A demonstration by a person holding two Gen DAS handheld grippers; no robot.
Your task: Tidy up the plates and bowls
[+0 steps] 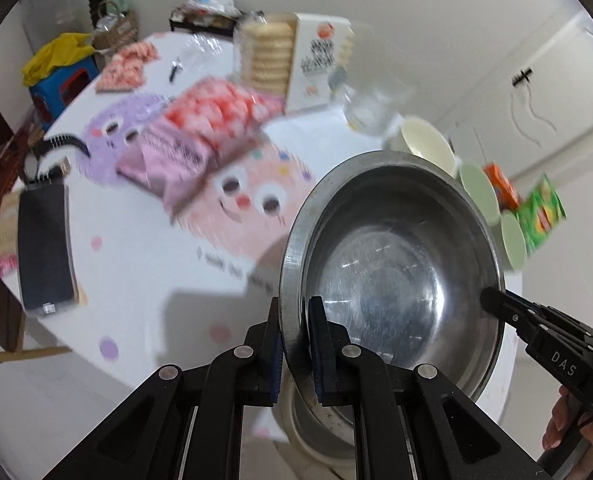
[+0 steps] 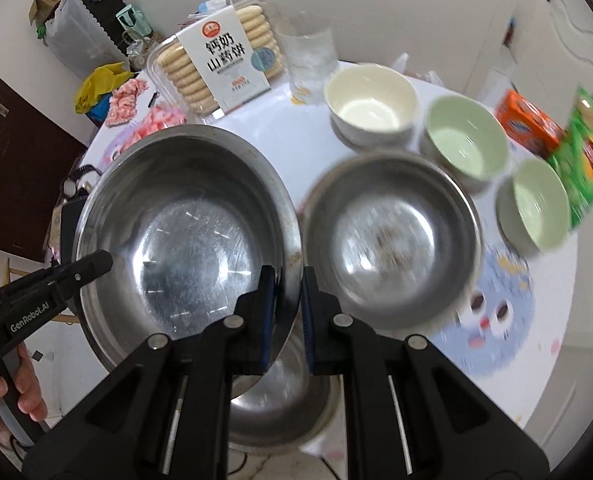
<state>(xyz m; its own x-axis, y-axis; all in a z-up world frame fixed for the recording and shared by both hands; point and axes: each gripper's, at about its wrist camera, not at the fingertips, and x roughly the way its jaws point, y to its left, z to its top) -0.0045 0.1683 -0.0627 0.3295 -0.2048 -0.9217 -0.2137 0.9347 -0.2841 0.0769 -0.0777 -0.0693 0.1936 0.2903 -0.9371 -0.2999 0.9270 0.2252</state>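
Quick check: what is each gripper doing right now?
Left gripper: shut on the steel bowl rim.
Right gripper: shut on the opposite rim of the same bowl.

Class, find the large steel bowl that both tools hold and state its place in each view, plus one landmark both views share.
Left wrist view: large steel bowl, lower right of centre.
Right wrist view: large steel bowl, left of centre.
Shared landmark: white biscuit box.

Both wrist cameras peer steeply down along their own fingers, close over the large steel bowl (image 1: 392, 264), left view from its left rim, right view from its right rim, sharing that bowl and the cluttered round table (image 2: 496, 360).
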